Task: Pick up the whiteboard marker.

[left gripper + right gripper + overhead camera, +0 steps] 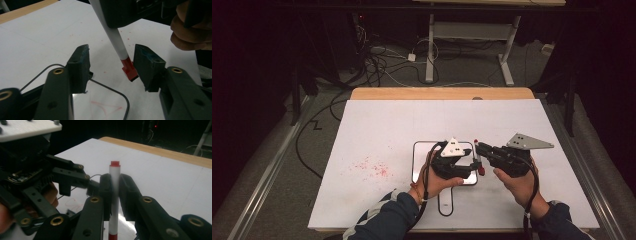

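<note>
The right tongs (114, 192) are clamped on the white barrel of a marker (114, 202), which is held near its middle, with one red end above the jaws and the other red part below them. In the high view the marker (478, 157) is seen just right of the left tongs (469, 165), its long axis running roughly away from the person, the red cap (481, 171) at the near end. In the left gripper view the marker (113, 40) slants down from the right tongs above, and its cap (130, 70) hangs between the two left jaws, close to the right-hand one; no contact with either pad can be made out. The left tongs (111, 67) are held half wide, their jaws apart on either side of the cap.

The relation that counts is judged to be this: the cap lies straight ahead of the left tongs, inside their gap, and the marker's axis crosses the line of the jaws, so a squeeze would be expected to catch the cap and a pull along the barrel to free it. The left hand is the nearer to the cap.

Below lies a small whiteboard (110, 105) with a dark rim and a faint red mark, on the white surface (382, 125), where red specks (372, 167) are scattered to the left
</note>
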`<state>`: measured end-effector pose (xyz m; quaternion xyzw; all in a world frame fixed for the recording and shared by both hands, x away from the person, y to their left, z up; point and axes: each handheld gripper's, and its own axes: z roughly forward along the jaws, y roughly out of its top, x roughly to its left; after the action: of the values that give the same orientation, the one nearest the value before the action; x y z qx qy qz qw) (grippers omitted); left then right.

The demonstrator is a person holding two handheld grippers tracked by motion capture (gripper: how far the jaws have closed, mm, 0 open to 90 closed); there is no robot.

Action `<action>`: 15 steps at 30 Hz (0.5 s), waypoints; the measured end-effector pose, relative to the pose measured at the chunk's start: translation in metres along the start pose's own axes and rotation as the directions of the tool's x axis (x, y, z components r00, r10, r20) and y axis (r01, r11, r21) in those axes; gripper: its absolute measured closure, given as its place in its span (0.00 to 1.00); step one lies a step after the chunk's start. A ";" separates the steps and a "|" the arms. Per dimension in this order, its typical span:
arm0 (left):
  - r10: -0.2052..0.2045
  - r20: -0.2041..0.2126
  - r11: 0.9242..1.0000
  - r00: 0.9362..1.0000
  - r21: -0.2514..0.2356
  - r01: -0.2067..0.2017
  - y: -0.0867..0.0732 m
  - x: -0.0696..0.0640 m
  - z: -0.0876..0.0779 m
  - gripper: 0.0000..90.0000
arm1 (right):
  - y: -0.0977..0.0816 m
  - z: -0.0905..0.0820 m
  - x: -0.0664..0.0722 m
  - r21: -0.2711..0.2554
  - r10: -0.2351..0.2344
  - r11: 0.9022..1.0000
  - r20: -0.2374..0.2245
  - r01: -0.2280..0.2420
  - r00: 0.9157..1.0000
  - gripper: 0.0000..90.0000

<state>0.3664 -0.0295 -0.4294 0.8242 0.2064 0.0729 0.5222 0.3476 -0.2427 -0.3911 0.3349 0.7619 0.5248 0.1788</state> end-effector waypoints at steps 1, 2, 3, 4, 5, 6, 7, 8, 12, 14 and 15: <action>0.000 0.000 1.000 1.000 0.000 0.000 0.000 0.000 0.000 0.52 | -0.001 -0.002 0.000 -0.003 -0.001 1.000 -0.001 0.001 1.000 0.91; 0.009 0.020 1.000 1.000 -0.001 -0.009 0.001 -0.001 0.004 0.57 | -0.002 -0.003 0.001 -0.006 -0.002 1.000 0.002 0.002 1.000 0.91; 0.017 0.019 1.000 1.000 0.004 -0.017 0.002 -0.002 0.006 0.59 | -0.003 -0.005 0.001 -0.011 0.004 1.000 0.003 -0.004 1.000 0.91; 0.018 0.021 1.000 1.000 0.000 -0.018 0.003 -0.003 0.007 0.60 | -0.004 -0.006 0.001 -0.013 0.006 1.000 0.000 -0.006 1.000 0.91; 0.018 0.021 1.000 1.000 0.000 -0.018 0.003 -0.003 0.007 0.61 | -0.005 -0.007 0.001 -0.016 0.010 1.000 -0.002 -0.010 1.000 0.91; 0.028 0.035 1.000 0.999 -0.006 -0.028 0.004 -0.004 0.010 0.65 | -0.006 -0.008 0.001 -0.018 0.007 1.000 0.000 -0.007 1.000 0.91; 0.029 0.040 1.000 0.999 -0.007 -0.029 0.005 -0.005 0.011 0.66 | -0.007 -0.008 0.002 -0.021 0.010 1.000 -0.003 -0.010 1.000 0.91; 0.032 0.041 0.999 0.999 -0.010 -0.032 0.005 -0.006 0.012 0.67 | -0.008 -0.009 0.002 -0.025 0.011 1.000 0.000 -0.011 1.000 0.91; 0.045 0.029 0.999 0.999 -0.010 -0.044 0.004 -0.007 0.014 0.77 | -0.010 -0.008 0.005 -0.025 0.003 1.000 0.001 -0.003 1.000 0.91; 0.035 0.020 0.999 0.999 -0.010 -0.035 0.004 -0.005 0.013 0.80 | -0.011 -0.008 0.005 -0.025 0.000 1.000 0.007 0.000 1.000 0.91; 0.035 0.020 0.999 0.999 -0.010 -0.035 0.004 -0.005 0.013 0.82 | -0.011 -0.009 0.006 -0.025 0.005 1.000 0.010 -0.005 1.000 0.91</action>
<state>0.3674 -0.0437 -0.4316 0.8258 0.1863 0.0746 0.5271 0.3347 -0.2471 -0.3977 0.3371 0.7535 0.5330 0.1857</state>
